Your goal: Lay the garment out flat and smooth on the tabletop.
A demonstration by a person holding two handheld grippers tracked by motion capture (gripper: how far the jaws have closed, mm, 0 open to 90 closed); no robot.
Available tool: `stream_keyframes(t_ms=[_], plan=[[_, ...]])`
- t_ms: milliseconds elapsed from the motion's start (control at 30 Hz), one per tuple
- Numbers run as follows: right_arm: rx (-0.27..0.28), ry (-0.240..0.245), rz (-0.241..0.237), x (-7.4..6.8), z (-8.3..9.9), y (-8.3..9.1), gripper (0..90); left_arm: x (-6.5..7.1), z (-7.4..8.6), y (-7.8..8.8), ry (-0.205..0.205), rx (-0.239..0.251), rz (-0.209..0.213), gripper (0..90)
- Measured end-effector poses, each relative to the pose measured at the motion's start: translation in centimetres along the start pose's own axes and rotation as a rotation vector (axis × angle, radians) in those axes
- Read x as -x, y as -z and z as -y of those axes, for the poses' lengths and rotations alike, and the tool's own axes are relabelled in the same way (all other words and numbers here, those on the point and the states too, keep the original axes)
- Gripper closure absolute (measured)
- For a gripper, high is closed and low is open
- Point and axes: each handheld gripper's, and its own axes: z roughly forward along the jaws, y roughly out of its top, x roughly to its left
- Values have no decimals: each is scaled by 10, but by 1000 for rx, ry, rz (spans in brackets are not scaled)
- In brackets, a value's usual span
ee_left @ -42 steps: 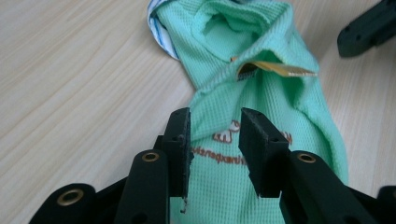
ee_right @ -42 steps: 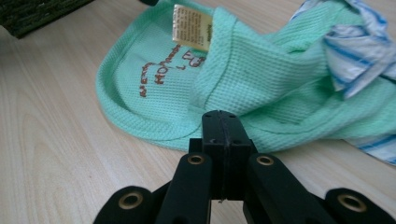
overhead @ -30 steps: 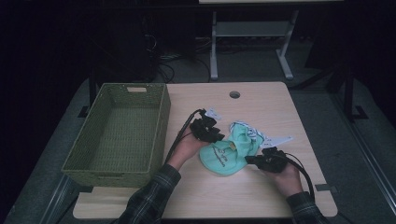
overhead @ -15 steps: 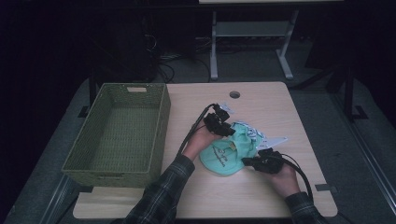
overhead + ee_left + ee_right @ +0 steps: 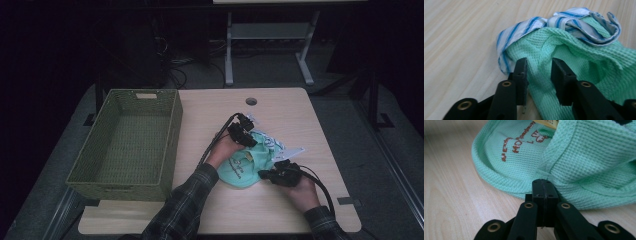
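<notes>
Table (image 5: 280, 107): light wood top, rounded corners, round cable hole (image 5: 251, 101) near the far edge, centre. Stands on dark grey floor (image 5: 385, 170).

Directly on it:
- green woven basket (image 5: 172, 130), rectangular, occupies the left side, long axis running front to back, left wall overhanging the table edge.
- mint green knit garment (image 5: 247, 167), crumpled, right of centre, well apart from the basket. Brown lettering on the inner fabric.
- blue-and-white striped cloth (image 5: 274, 145), bunched at the garment's far side, touching it, partly tucked under it.
- small grey strip (image 5: 348, 201) near the front right corner, can't tell what it is.
</notes>
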Motion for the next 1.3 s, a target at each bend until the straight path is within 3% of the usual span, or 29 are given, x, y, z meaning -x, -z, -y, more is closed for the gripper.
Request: stream_keyframes(t_ms=[167, 267, 467, 633, 867, 967, 1033, 1300], plan=[[0, -7, -1, -1, 0, 0, 899, 0, -1, -2, -24, -28, -3, 877], [-1, 4, 5, -1, 0, 0, 899, 0, -3, 0, -30, -24, -11, 895], [-6, 3, 6, -1, -1, 0, 899, -2, -12, 11, -64, -19, -49, 897], [-7, 7, 8, -1, -1, 0, 900, -9, -19, 17, -70, -12, -88, 898], [-9, 6, 8, -1, -1, 1, 900, -24, -22, 14, -82, -25, -170, 898], [-11, 3, 6, -1, 0, 1, 900, -28, -20, 12, -57, -5, -166, 896], [-11, 1, 4, -1, 0, 1, 900, -28, -19, 14, -62, -2, -162, 886], [-11, 3, 7, -1, -1, 1, 900, -17, -13, 31, -55, 16, -130, 762]])
